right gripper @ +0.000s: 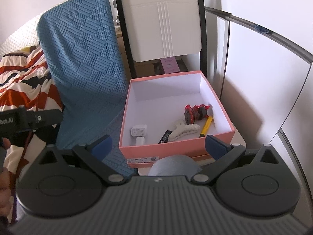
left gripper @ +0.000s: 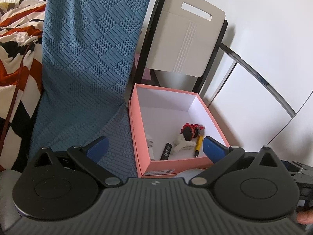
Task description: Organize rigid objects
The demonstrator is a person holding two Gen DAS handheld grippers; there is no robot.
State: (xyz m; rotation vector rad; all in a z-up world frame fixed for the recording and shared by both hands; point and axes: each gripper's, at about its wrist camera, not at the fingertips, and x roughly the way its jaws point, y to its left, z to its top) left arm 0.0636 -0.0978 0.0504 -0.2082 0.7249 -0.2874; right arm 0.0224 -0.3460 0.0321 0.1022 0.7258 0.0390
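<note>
A white chair seat (right gripper: 239,140) carries a pink box (right gripper: 176,146), open at the top; the box rests on its pink lid (right gripper: 203,157), whose edge shows under it. The chair's white back (right gripper: 162,27) rises at 12 o'clock behind the box. At 9 o'clock stands a second chair under a blue textured cover (right gripper: 86,62), its seat just beside the box. A striped blanket (right gripper: 21,78) lies on a bed farther toward 9 o'clock.

We look down and forward along both grippers at the pink box (left gripper: 172,163) (right gripper: 176,148), close by; the right view sits perhaps slightly further right. Both views share the box.
</note>
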